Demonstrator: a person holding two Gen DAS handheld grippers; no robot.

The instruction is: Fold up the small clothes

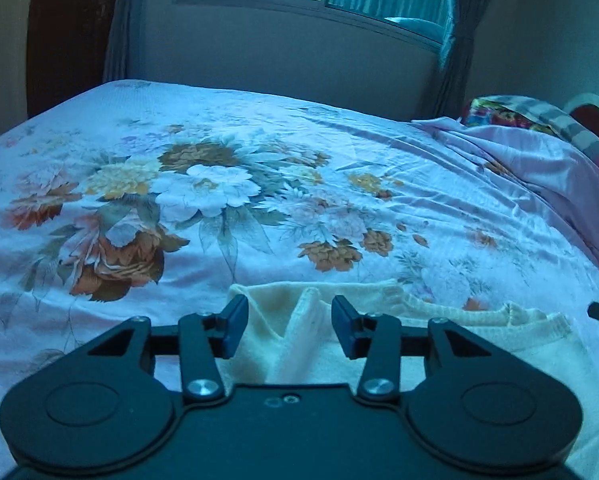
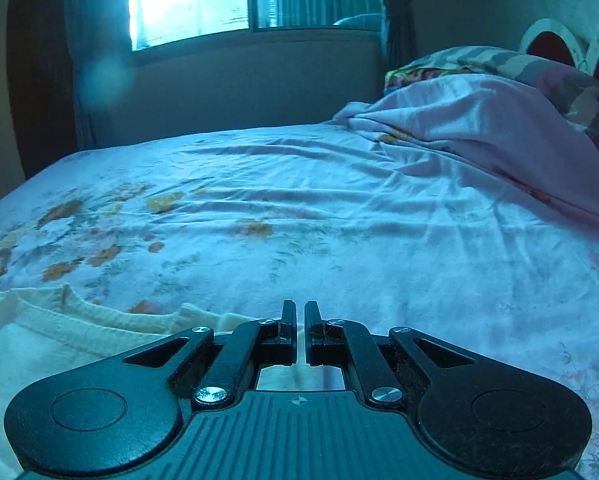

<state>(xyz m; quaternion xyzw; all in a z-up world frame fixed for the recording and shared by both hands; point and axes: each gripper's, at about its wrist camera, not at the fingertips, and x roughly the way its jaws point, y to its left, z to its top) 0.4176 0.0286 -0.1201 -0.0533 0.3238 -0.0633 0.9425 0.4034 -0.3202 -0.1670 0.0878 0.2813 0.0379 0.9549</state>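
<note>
The small cream knitted top lies flat on the bed, at the near edge, right under both tools. The left gripper hangs just over the top, with its jaws wide apart and nothing in them; a folded bit of the top shows between them. The right gripper is just past the top's right edge, with its jaws almost closed, only a thin gap left, and I see no cloth in them. The top looks soft, light and floppy, so it will sag and bunch if picked up from the middle. I think the ribbed edge is the best place to pinch, because it is thicker. Beyond the top, the big flowery bed sheet spreads away, with wrinkles. Farther still, to the right of the top, sit a pink blanket and a striped pillow. Behind them is the window. The tools hide most of the top, so I cannot tell its whole shape.
</note>
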